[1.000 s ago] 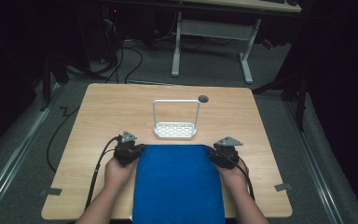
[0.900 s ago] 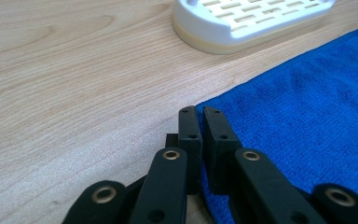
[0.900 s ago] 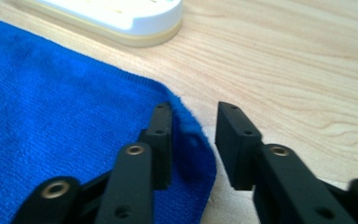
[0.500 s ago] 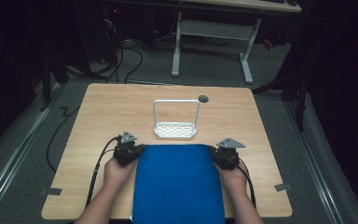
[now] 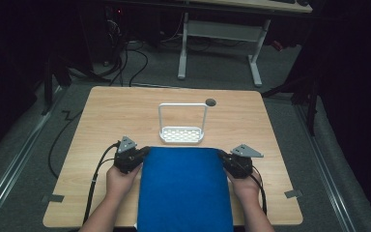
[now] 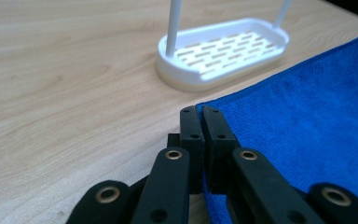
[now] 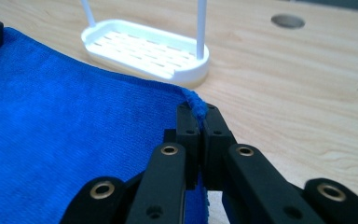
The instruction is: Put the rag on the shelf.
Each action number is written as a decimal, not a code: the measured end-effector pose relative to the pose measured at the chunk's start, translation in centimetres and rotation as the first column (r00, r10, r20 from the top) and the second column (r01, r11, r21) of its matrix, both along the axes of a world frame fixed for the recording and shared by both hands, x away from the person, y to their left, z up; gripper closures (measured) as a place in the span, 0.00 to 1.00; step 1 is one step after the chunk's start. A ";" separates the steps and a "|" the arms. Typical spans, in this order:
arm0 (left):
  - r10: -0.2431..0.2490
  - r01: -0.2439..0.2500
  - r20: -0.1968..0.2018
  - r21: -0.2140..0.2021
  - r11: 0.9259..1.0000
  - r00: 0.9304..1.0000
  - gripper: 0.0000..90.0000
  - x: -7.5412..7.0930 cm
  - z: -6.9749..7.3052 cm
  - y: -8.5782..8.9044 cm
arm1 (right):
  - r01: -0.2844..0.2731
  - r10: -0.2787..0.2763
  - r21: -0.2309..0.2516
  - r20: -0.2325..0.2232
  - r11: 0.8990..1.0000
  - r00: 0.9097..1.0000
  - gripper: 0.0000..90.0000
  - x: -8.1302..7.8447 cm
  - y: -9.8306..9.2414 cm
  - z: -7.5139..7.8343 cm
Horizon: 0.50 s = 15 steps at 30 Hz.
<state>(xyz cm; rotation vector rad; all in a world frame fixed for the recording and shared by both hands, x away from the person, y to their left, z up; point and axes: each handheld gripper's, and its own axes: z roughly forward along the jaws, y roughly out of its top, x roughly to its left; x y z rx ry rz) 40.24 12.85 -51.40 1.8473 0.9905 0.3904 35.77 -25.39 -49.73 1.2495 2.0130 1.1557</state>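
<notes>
Pinching the blue cloth (image 5: 186, 188) at its far corners, left gripper (image 6: 201, 114) and right gripper (image 7: 198, 112) jaws clenched.

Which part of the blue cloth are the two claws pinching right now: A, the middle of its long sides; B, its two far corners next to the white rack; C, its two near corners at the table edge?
B: the left claw and right claw are each shut on a far corner of the blue cloth, beside the white rack.

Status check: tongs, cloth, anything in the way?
Left tongs shut on cloth corner. Right tongs just closed on other far corner. White rack just beyond cloth edge.
</notes>
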 end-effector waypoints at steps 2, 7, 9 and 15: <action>0.001 -0.001 0.016 -0.019 1.000 1.000 0.98 -0.3 0.5 0.2 | 0.003 -0.003 0.010 0.020 1.000 1.000 0.98 -0.3 0.0 0.3; 0.003 0.001 0.073 -0.052 0.999 0.997 0.98 -1.1 1.8 0.4 | 0.001 -0.003 0.028 0.072 1.000 0.997 0.98 -1.0 -0.1 1.4; 0.003 0.002 0.087 -0.057 0.998 0.996 0.98 -1.3 2.1 0.4 | 0.001 -0.003 0.031 0.077 1.000 0.997 0.98 -1.1 -0.1 1.6; -0.012 0.020 0.133 -0.061 0.998 0.991 0.98 -2.2 3.4 0.2 | -0.011 0.004 0.051 0.136 0.999 0.991 0.98 -2.0 0.1 3.2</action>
